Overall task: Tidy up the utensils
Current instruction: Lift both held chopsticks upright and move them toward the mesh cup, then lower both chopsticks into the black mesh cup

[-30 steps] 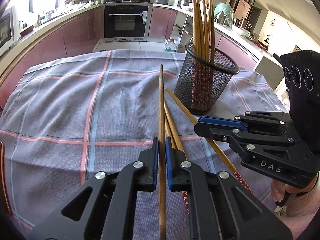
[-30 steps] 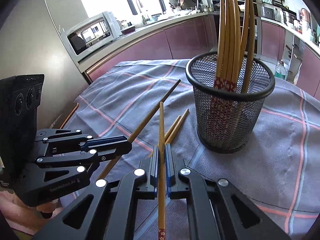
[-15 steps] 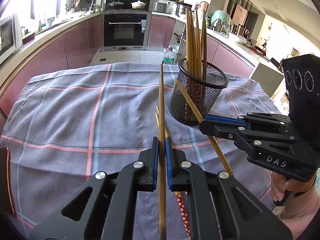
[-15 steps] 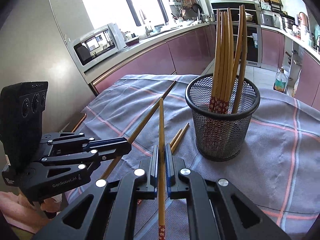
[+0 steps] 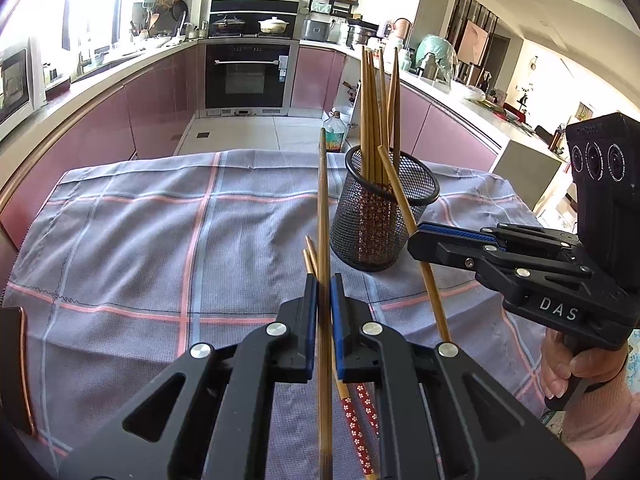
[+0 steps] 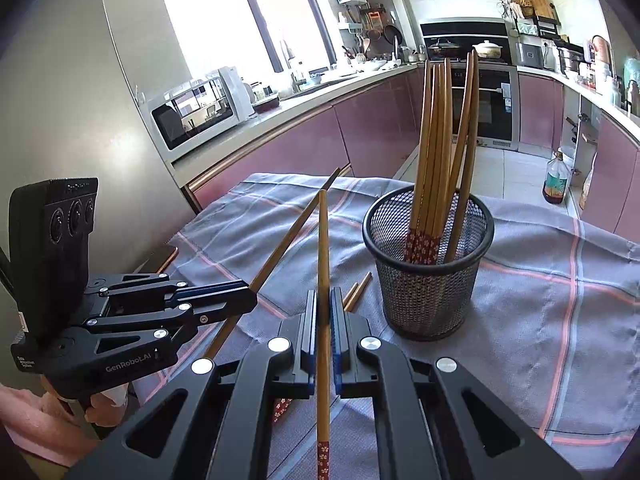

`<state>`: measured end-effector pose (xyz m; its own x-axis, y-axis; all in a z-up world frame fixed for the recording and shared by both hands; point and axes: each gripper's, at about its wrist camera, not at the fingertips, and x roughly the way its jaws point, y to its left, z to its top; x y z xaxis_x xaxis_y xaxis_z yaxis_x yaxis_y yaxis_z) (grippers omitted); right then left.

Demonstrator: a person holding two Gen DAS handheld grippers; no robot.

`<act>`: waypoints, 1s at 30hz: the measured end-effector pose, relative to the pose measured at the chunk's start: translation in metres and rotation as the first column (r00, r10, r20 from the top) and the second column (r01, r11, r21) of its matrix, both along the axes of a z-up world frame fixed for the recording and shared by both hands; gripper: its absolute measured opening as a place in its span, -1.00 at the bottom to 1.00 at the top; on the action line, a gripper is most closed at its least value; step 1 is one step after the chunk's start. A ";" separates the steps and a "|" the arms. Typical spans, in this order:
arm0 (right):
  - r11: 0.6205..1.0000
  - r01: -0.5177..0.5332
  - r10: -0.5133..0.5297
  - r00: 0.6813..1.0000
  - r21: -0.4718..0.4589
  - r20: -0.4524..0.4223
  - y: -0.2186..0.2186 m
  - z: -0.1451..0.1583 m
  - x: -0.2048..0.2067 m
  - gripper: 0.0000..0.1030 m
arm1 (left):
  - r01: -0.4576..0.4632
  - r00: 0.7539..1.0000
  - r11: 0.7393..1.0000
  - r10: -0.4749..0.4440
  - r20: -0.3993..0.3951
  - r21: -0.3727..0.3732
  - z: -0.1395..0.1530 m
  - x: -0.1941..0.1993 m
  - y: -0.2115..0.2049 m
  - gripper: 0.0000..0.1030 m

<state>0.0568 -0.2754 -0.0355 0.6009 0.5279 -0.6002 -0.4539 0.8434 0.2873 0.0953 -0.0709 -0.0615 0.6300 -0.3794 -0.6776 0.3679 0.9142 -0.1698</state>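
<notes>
A black mesh cup stands on the checked cloth and holds several wooden chopsticks upright. My left gripper is shut on one chopstick, held above the cloth, pointing forward left of the cup. My right gripper is shut on another chopstick, also lifted, left of the cup. The right gripper shows in the left wrist view; the left gripper shows in the right wrist view. Two chopsticks lie on the cloth under the grippers.
The grey cloth with pink lines covers the table; its far edge drops to the kitchen floor. A dark flat object lies at the table's left edge. Pink cabinets, an oven and a microwave stand behind.
Both grippers have risen and pulled back from the cup, each still gripping its chopstick. The cup looks smaller and farther away now.
</notes>
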 end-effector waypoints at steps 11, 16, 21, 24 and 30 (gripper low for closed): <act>0.999 0.032 -0.033 0.996 0.020 0.081 -0.015 0.026 -0.003 -0.90 | 0.007 0.999 0.999 -0.005 0.053 -0.038 0.024 -0.002 0.003 -0.85; 0.999 0.043 -0.045 0.993 0.027 0.113 -0.019 0.037 -0.001 -0.90 | 0.010 0.997 0.999 -0.006 0.083 -0.044 0.034 -0.001 -0.001 -0.85; 0.999 0.043 -0.046 0.990 0.022 0.135 -0.020 0.045 0.000 -0.90 | 0.016 0.995 0.999 -0.011 0.100 -0.046 0.042 0.001 -0.006 -0.85; 0.999 0.043 -0.045 0.989 0.020 0.144 -0.021 0.048 0.002 -0.90 | 0.022 0.994 0.998 -0.015 0.109 -0.056 0.045 0.002 -0.009 -0.85; 0.999 0.040 -0.040 0.984 0.006 0.174 -0.019 0.060 0.003 -0.90 | 0.026 0.991 0.997 -0.015 0.136 -0.078 0.056 0.009 -0.011 -0.85</act>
<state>0.0599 -0.2947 0.0242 0.7168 0.5026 -0.4833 -0.4631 0.8613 0.2090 0.1047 -0.0821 -0.0053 0.7051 -0.4427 -0.5539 0.4113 0.8917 -0.1891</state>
